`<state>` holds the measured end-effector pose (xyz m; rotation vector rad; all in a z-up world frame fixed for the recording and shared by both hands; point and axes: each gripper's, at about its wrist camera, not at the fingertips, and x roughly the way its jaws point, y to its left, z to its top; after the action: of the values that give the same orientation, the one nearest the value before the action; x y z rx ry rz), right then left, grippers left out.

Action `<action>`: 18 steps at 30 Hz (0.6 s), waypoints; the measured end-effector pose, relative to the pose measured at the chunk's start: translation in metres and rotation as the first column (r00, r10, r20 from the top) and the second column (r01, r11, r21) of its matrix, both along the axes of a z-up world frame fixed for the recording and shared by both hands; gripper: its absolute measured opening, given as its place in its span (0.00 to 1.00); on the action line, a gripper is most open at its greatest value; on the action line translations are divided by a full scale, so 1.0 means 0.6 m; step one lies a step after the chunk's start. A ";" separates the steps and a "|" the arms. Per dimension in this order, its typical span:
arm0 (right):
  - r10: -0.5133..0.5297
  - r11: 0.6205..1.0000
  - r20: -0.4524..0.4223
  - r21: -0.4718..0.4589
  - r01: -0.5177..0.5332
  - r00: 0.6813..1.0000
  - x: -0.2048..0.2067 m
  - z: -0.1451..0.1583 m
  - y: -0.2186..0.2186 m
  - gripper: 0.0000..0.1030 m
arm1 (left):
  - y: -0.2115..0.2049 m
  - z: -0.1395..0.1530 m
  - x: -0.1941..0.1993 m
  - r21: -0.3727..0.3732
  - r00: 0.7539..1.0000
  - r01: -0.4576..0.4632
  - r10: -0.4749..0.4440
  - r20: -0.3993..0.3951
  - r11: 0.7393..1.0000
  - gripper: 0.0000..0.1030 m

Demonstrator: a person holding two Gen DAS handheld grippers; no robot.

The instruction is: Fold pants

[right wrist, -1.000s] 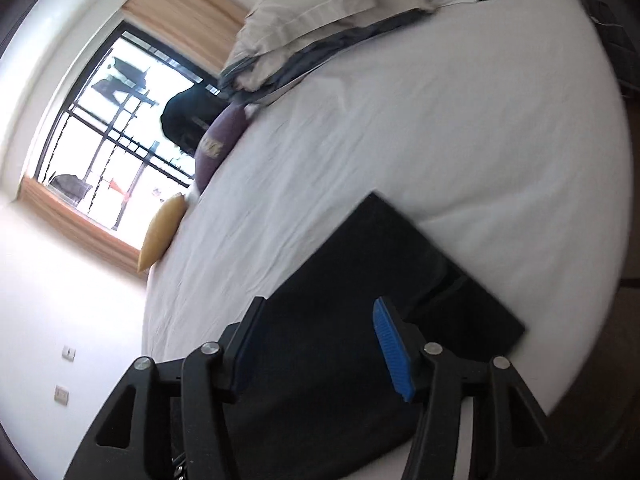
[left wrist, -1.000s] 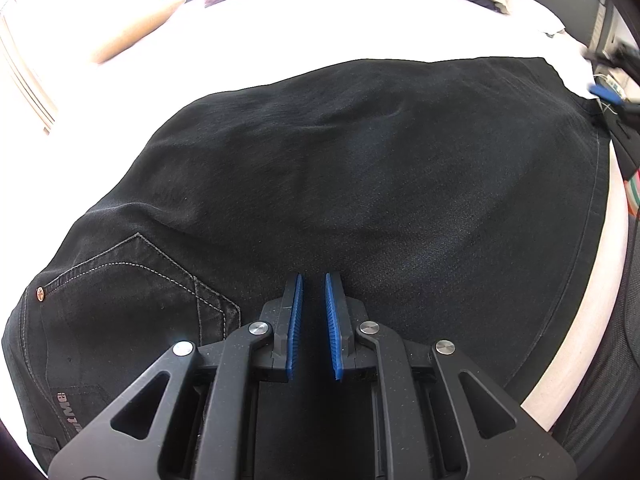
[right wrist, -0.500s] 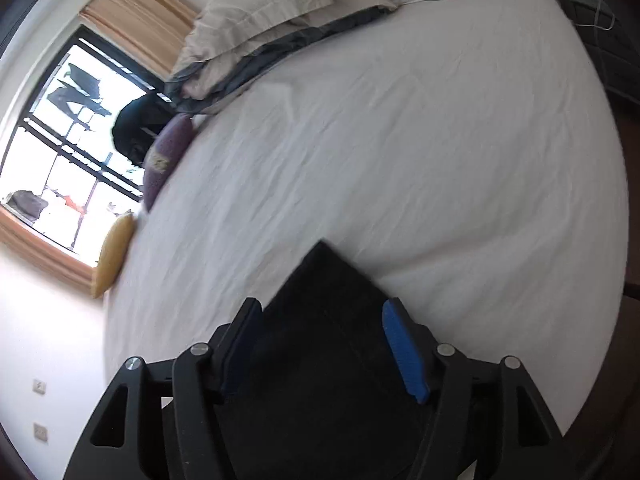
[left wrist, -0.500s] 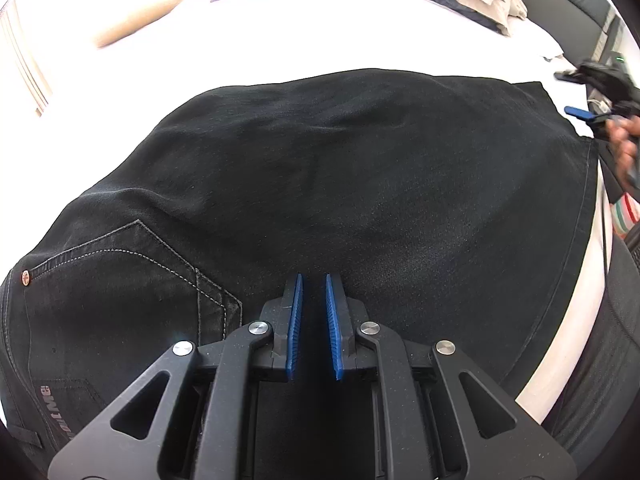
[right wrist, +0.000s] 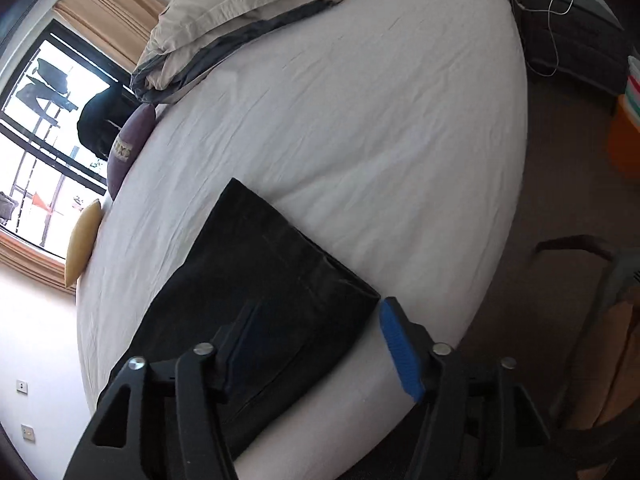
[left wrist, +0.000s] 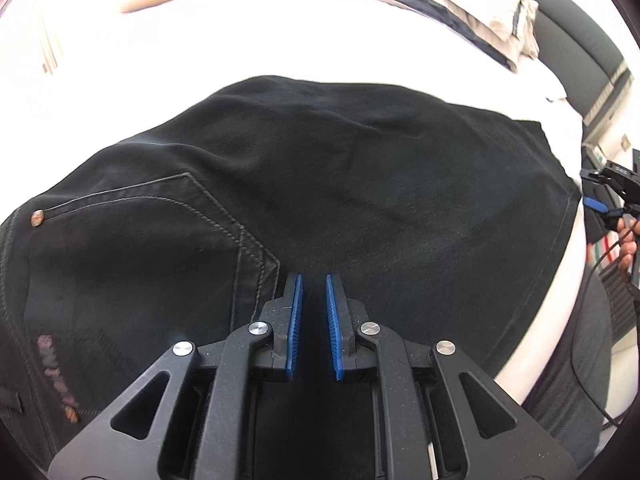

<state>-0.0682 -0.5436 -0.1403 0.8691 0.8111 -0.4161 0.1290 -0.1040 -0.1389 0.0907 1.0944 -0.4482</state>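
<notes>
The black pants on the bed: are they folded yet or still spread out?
Partly folded. The black pants lie flat on the bed with legs doubled, layered hems showing at the end, full length still spread out.

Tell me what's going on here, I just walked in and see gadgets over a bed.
A person holding a two-finger gripper in each hand is folding black pants laid flat on a white bed. The left gripper is shut and empty, poised over the fabric beside the back pocket. The right gripper, jaws just opened wider, is open above the hem end near the bed's edge, gripping nothing. From these views the pants look already doubled over, with no fold under way.
</notes>
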 end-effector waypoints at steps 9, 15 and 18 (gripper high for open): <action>0.155 0.971 0.041 0.176 -0.160 0.987 0.028 -0.073 0.057 0.55 | 0.045 -0.005 -0.002 -0.022 0.999 0.019 -0.019 -0.026 1.000 0.12; -0.121 0.989 0.047 0.092 0.116 0.992 -0.064 -0.023 -0.023 0.69 | 0.143 0.019 -0.033 -0.040 0.998 -0.066 0.067 0.009 0.997 0.12; -0.095 0.987 0.161 0.143 0.071 0.982 -0.072 -0.001 -0.012 0.69 | 0.185 0.047 -0.039 -0.080 0.993 -0.105 0.109 0.047 0.991 0.12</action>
<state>-0.1116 -0.5510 -0.1410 1.0544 0.6550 -0.3582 0.1059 0.0069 -0.1107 -0.0244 1.0254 -0.3894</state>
